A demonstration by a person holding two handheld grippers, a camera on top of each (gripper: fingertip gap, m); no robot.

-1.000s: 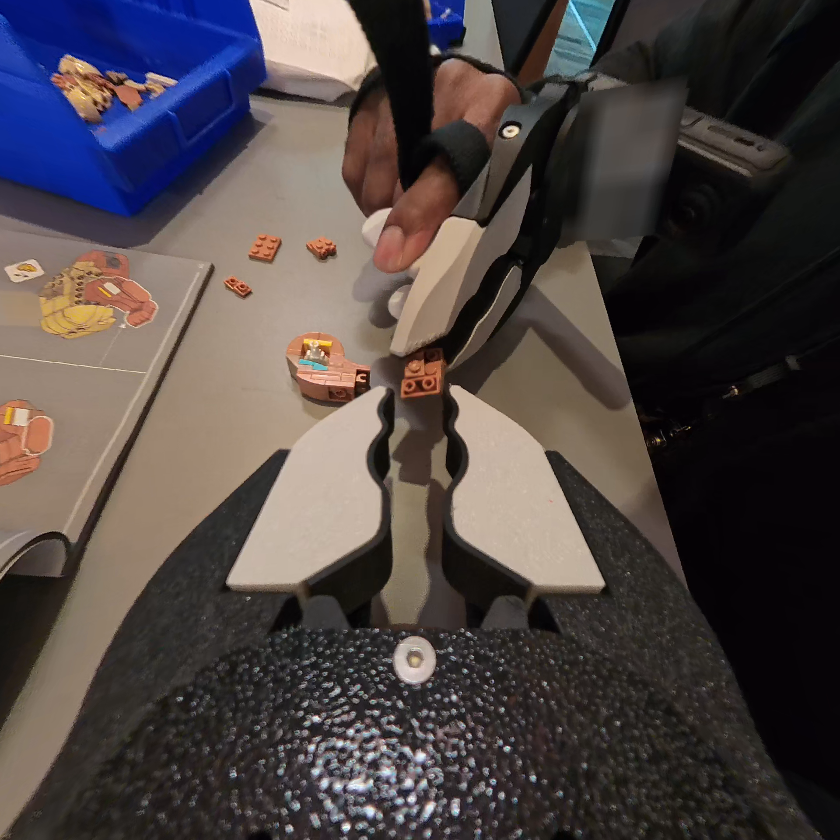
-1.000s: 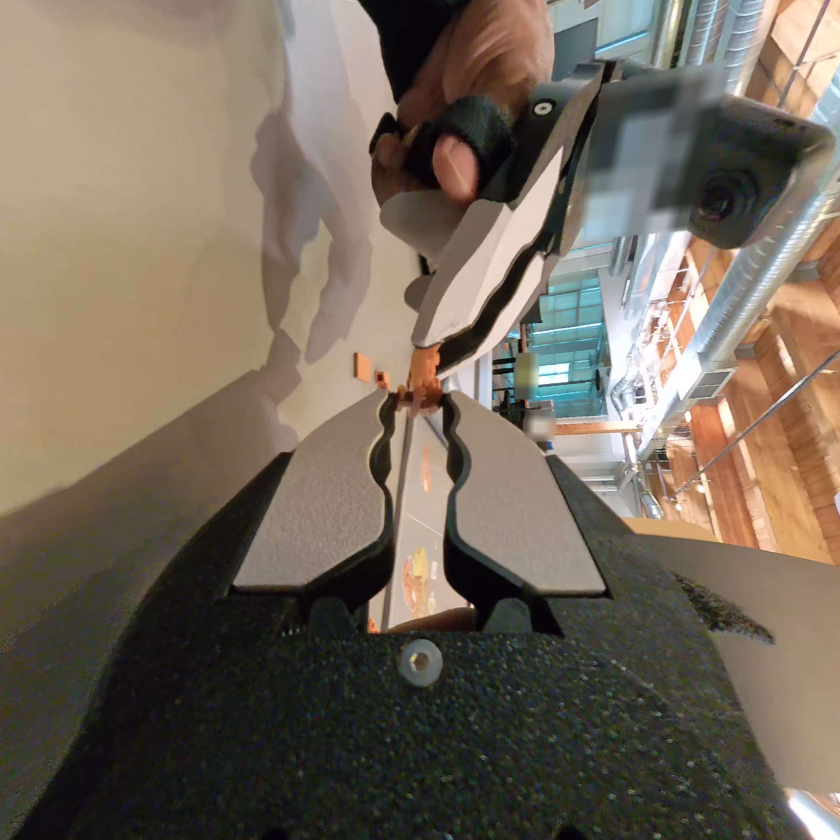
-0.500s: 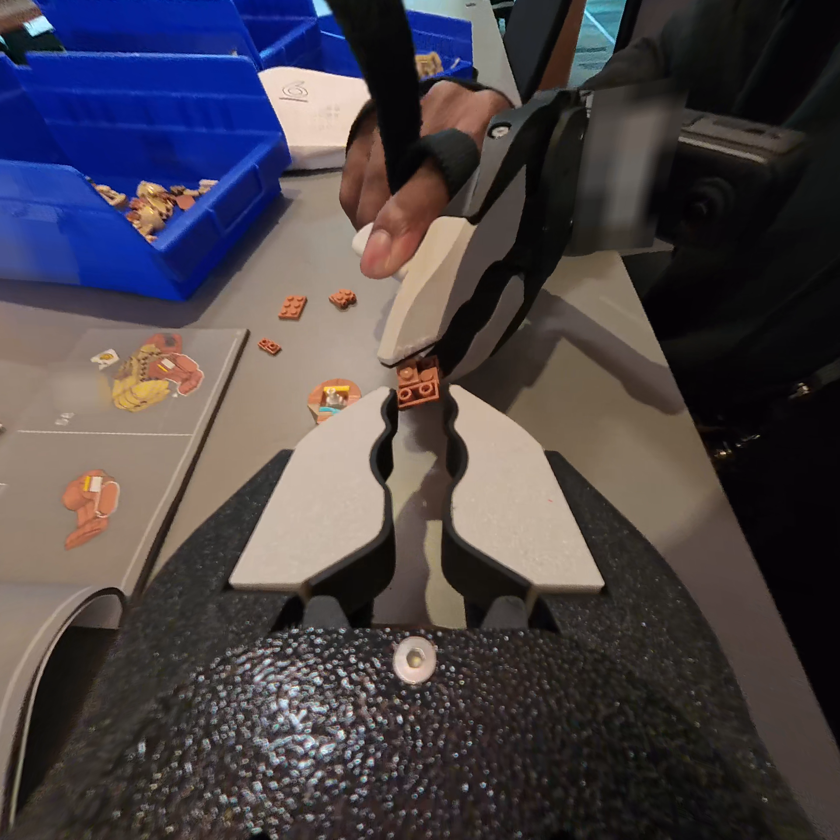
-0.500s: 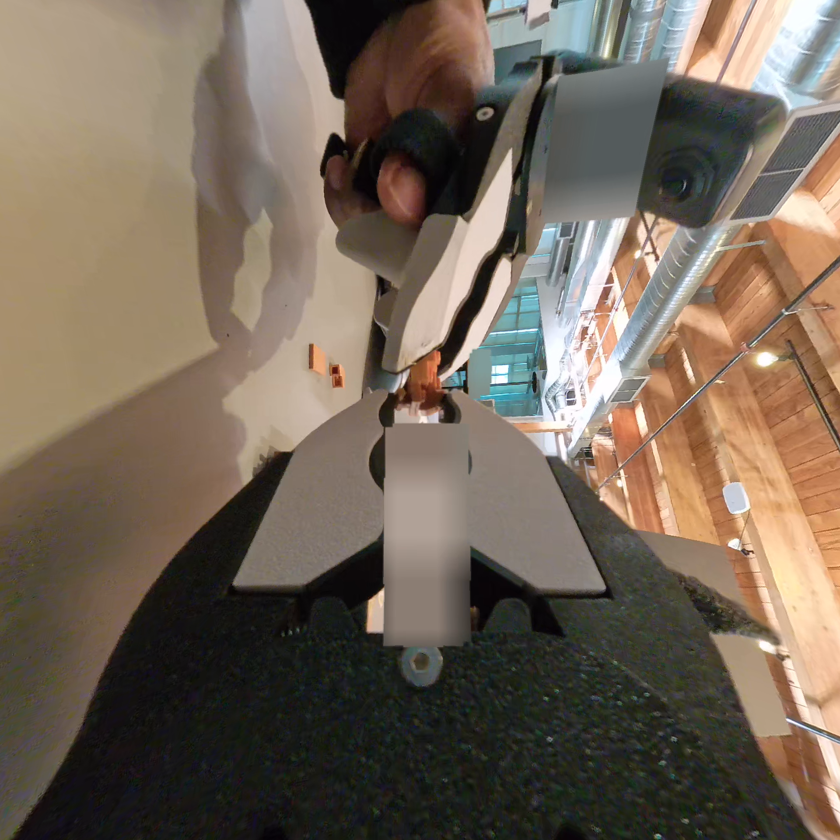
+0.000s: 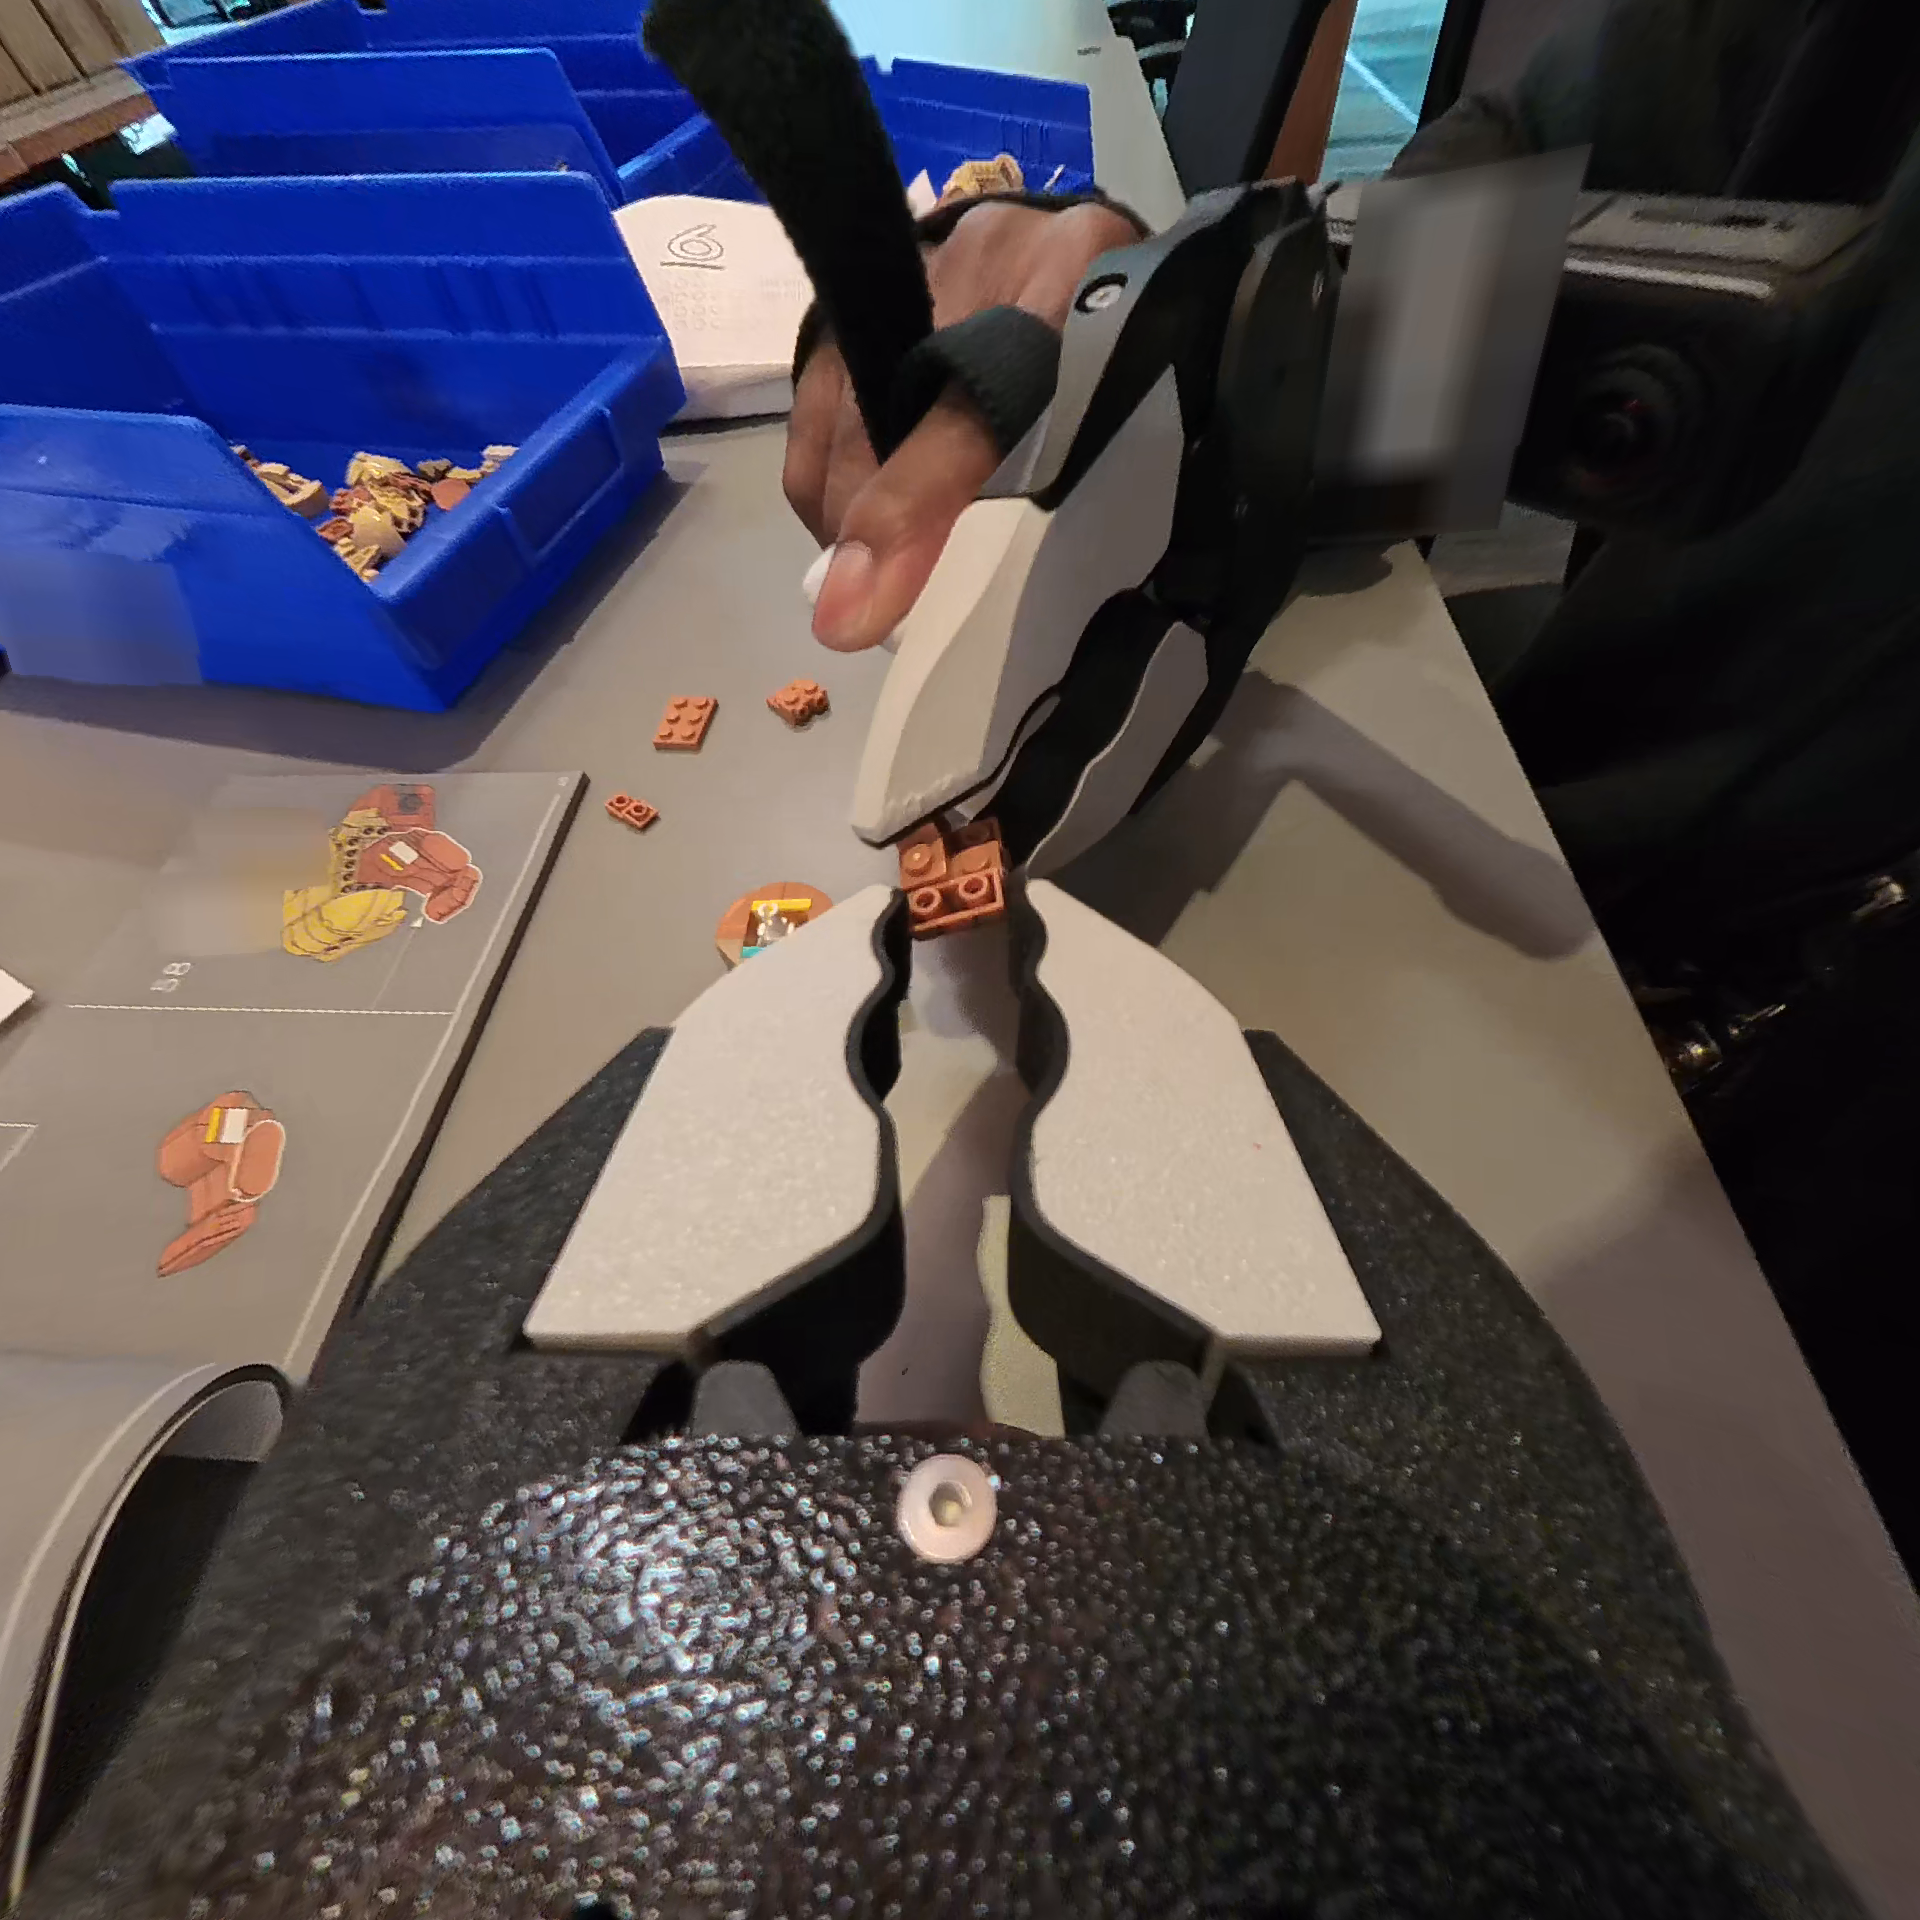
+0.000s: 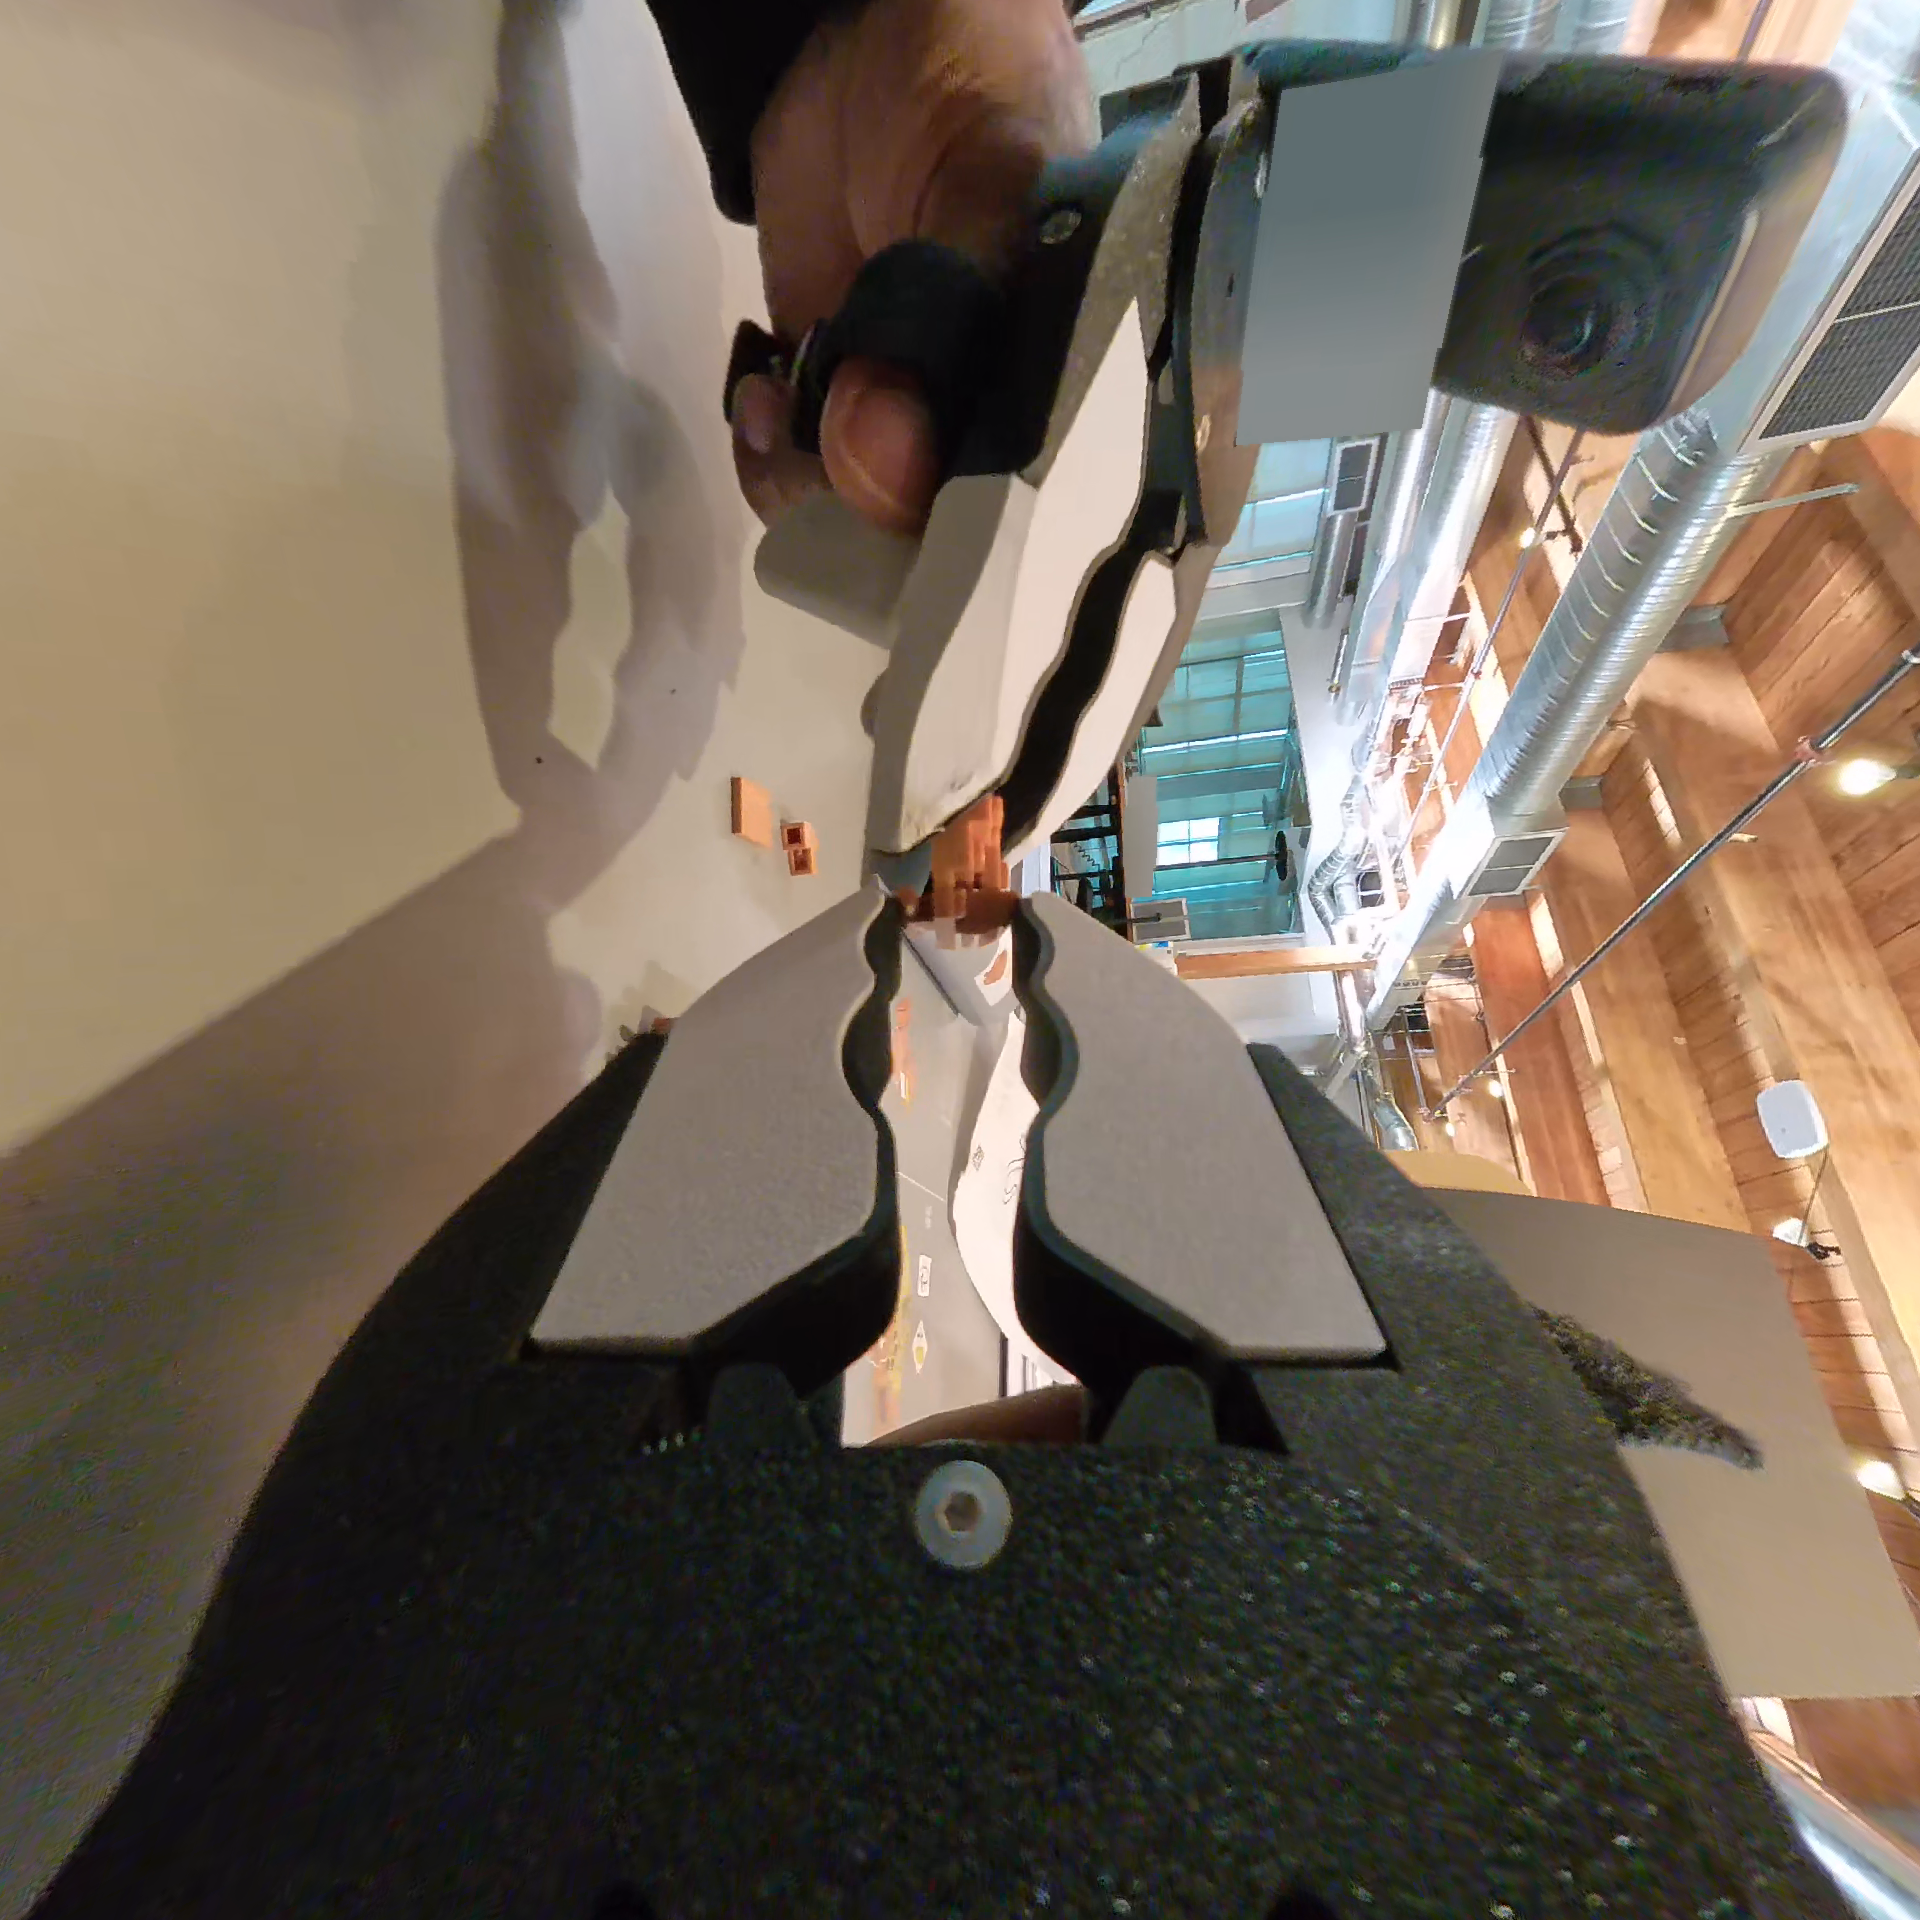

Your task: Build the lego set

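Reddish-brown studded plastic brick cluster [image 5: 954, 881] hangs above the grey table [image 5: 1351, 1039], pinched from two sides: the left gripper [image 5: 954, 914] has its fingers clamped on the lower part, while the right gripper [image 5: 971, 826], reaching down from above, clamps the upper part. Just left on the table sits a round brown brick assembly [image 5: 764, 920]; loose brown plates [image 5: 686, 720], an open instruction booklet [image 5: 260, 987] and blue plastic bins [image 5: 343, 416] lie farther left.

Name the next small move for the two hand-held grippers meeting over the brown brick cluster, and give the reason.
Probably press the two together a little more. The left hand-held gripper and right hand-held gripper both pinch the brown brick cluster in the air above the grey table, and its upper and lower parts look not quite flush.
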